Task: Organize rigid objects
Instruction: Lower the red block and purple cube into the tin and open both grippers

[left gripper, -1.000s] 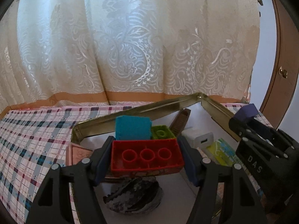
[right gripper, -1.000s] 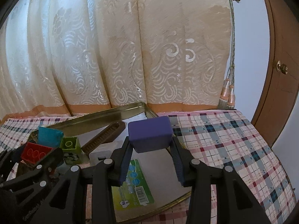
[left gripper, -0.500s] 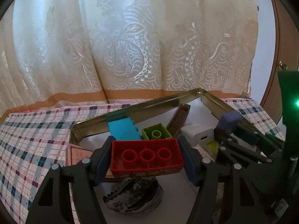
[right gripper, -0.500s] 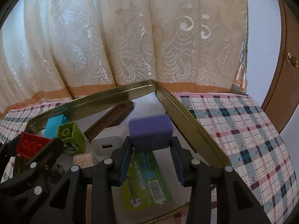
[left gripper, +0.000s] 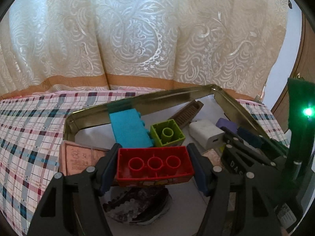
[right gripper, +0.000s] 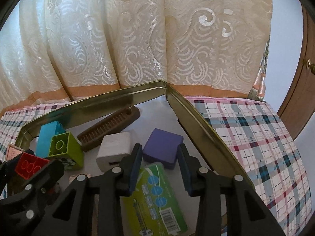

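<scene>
From the left wrist view, the left tongs (left gripper: pixel 154 164) clamp a red brick (left gripper: pixel 154 164) by its two short ends, hollow underside facing the camera, held above the floor of a metal tray (left gripper: pixel 149 100). The tray sits on a checked cloth (left gripper: pixel 29 129). Behind the red brick lie a blue brick (left gripper: pixel 128 129) and a green brick (left gripper: pixel 167 133), touching each other. Further right are a white charger (left gripper: pixel 206 135) and a brown comb (left gripper: pixel 187 114). A pink block (left gripper: pixel 78 157) sits at the tray's left, and a dark shell-like thing (left gripper: pixel 137 206) lies under the red brick. The right tongs (left gripper: pixel 244 137) reach in from the right.

From the right wrist view, the right tongs (right gripper: pixel 159 161) have just been narrowing. A purple block (right gripper: pixel 163 147) lies on the tray floor between their tips; I cannot tell whether the pads touch it. A green packet (right gripper: pixel 155 200) lies beneath them.
</scene>
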Available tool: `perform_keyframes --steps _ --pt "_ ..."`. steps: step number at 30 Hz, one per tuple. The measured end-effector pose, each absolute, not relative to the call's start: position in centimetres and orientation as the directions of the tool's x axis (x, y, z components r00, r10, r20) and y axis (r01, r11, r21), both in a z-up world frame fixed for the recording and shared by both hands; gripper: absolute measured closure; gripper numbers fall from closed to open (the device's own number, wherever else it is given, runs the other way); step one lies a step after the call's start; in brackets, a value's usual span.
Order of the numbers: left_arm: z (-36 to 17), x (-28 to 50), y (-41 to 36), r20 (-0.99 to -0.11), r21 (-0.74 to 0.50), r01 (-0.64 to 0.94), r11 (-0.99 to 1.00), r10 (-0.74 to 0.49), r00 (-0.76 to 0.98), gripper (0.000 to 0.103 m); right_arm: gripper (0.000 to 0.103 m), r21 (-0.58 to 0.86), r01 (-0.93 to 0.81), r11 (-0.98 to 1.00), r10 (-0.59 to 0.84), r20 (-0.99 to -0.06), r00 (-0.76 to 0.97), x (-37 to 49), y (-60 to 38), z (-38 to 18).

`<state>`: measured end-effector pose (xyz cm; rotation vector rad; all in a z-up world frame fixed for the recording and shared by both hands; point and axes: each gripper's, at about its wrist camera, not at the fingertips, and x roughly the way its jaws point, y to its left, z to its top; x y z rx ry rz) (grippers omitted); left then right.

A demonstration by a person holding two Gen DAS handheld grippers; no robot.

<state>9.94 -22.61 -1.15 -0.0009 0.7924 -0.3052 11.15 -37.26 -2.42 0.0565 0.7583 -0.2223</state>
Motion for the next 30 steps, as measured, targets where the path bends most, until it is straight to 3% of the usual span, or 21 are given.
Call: perform_keyframes --steps 11,17,20,23,26,27,30 --pt "-1.5 11.3 -21.8 -0.764 -0.156 0.278 0.948 -0.294 0.575 0.036 0.066 -0.013 0.152 0.988 -0.116 -0.708 0.696 12.6 -37.2 -2.0" --pt "-1.6 11.0 -23.2 -0.775 -0.058 0.319 0.946 -0.244 0.583 0.036 0.066 0.217 0.019 0.976 0.149 -0.727 0.670 13.1 -37.0 -1.6" --pt "-1.7 11.0 -23.0 -0.773 -0.075 0.320 0.944 -0.258 0.580 0.036 0.066 0.234 -0.024 0.972 0.194 -0.742 0.641 13.3 -35.8 -2.0" --pt "-1.8 11.2 -22.5 -0.781 -0.128 0.309 0.942 -0.288 0.554 0.025 0.051 0.296 -0.031 0.955 0.244 -0.718 0.652 12.9 -36.2 -1.7" --pt "-1.4 10.8 -22.5 -0.768 -0.124 0.318 0.940 -0.293 0.570 0.002 0.029 0.365 -0.008 0.931 0.266 -0.663 0.700 11.7 -37.7 -1.3" --pt "-1.1 10.6 -22.5 -0.758 -0.116 0.314 0.942 -0.288 0.585 0.000 0.024 0.375 0.008 0.927 0.255 -0.646 0.720 11.1 -38.0 -1.0" --pt "-1.0 10.2 -22.5 -0.751 -0.096 0.316 0.944 -0.277 0.599 0.000 0.024 0.380 0.040 0.924 0.215 -0.604 0.767 9.3 -38.7 -0.2"
